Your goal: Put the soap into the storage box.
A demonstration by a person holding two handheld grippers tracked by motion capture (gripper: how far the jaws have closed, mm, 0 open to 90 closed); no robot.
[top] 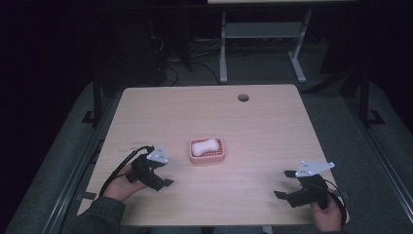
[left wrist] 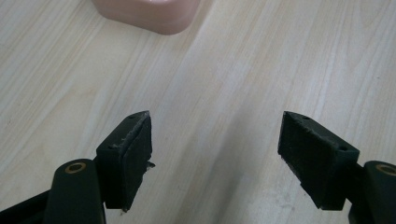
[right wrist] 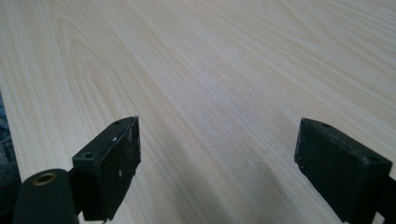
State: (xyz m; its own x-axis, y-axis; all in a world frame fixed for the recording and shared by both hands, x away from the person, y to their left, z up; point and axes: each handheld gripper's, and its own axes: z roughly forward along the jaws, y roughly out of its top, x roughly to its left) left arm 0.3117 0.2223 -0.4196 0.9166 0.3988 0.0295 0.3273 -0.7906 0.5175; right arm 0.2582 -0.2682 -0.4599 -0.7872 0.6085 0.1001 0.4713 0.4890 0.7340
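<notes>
A pink soap dish (top: 207, 150) sits mid-table with a white bar of soap (top: 204, 146) lying in it. In the left gripper view the dish's pink wall (left wrist: 149, 14) shows at the top edge, some way ahead of the jaws. My left gripper (top: 165, 171) rests low over the wood to the dish's left, open with nothing between its jaws (left wrist: 215, 140). My right gripper (top: 284, 184) is near the front right corner, well away from the dish, also open and empty (right wrist: 217, 149).
The wooden table (top: 204, 112) has a round cable hole (top: 243, 97) near its far edge. A white desk frame (top: 263, 34) stands on the dark floor behind. Cables trail from both grippers toward the front edge.
</notes>
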